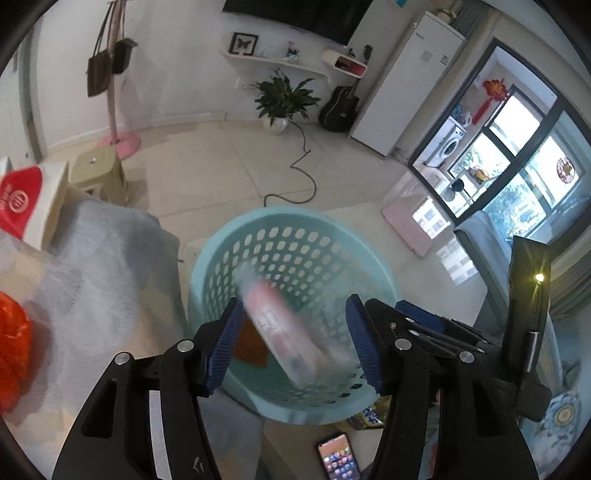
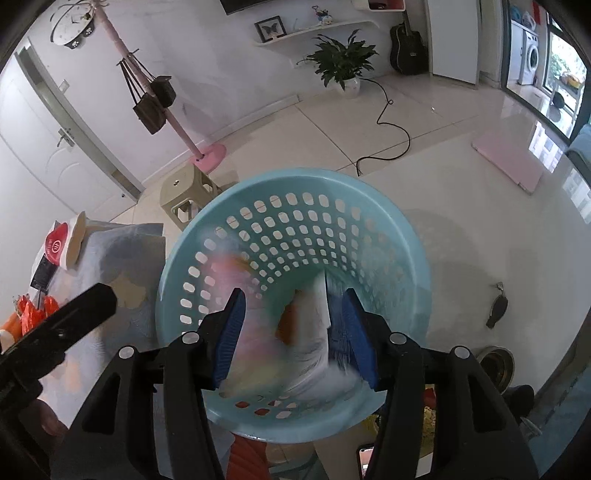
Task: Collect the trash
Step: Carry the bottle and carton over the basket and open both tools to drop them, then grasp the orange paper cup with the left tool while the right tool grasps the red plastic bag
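Both grippers are standing apart over the basket [image 1: 295, 229] — left gripper [image 1: 293, 341] dropping a wrapper [image 1: 284, 332], right gripper [image 2: 291, 338] releasing crumpled packaging [image 2: 314, 343] — the orange bag [image 1: 13, 339] far left is remaining.

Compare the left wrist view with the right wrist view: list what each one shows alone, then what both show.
Left wrist view only: a blurred red-and-clear bottle between the left gripper's blue pads over the basket, a white fridge, and a phone with its screen lit.

Right wrist view only: crumpled white wrappers between the right gripper's pads, a wall clock, a white door.

Both: the light blue basket, potted plant, guitar, pink coat stand.
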`<state>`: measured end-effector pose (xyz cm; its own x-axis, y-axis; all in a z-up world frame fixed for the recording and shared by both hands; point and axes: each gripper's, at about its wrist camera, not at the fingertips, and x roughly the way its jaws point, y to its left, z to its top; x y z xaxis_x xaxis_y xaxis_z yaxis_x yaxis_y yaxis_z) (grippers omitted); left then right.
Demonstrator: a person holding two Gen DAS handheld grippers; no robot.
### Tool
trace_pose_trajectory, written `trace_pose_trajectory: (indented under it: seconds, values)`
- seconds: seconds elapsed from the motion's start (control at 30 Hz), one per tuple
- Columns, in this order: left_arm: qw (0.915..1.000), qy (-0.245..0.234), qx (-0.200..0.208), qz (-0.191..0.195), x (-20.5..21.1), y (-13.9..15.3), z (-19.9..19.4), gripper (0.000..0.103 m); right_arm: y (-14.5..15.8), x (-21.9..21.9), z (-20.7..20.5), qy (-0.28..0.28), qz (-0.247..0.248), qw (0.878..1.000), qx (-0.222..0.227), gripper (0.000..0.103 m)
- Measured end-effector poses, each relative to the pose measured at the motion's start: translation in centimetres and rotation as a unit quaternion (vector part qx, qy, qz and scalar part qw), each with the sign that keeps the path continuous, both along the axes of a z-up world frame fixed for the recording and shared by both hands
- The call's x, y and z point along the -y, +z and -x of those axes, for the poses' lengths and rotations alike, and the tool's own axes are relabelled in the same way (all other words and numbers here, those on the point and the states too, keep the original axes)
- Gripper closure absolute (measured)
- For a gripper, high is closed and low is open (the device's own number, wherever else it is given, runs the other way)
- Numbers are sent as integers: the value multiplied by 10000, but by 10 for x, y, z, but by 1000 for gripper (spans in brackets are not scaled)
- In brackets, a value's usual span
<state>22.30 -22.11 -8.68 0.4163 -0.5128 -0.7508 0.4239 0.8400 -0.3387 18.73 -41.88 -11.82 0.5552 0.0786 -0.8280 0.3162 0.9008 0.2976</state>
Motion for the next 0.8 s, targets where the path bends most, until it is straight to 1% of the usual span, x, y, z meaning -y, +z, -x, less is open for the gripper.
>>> trace_pose_trajectory:
  seconds: [0.2, 0.27, 0.43, 0.53, 0.67, 0.73, 0.8]
  values:
    - [9996, -31, 268, 107, -15, 21, 21, 47, 16, -10, 13, 81, -36, 9998, 182, 52]
    - [9990, -6, 407, 158, -25, 30, 31, 47, 29, -21, 18, 179, 13, 9993, 313, 52]
    - [9961, 181, 816, 279, -57, 59, 53, 47, 67, -58, 29, 590, 123, 9948, 823, 52]
    - [9942, 276, 967, 380, -85, 78, 72, 47, 91, -88, 35, 918, 217, 9887, 1164, 52]
    - [9878, 701, 1344, 342, -135, 101, 101, 47, 112, -134, 40, 1394, 257, 9792, 1453, 52]
    - [9839, 962, 1492, 222, -160, 109, 110, 47, 118, -158, 40, 1642, 268, 9742, 1525, 52]
    - [9803, 1218, 1557, 32, -186, 114, 117, 47, 120, -183, 39, 1891, 291, 9690, 1560, 52]
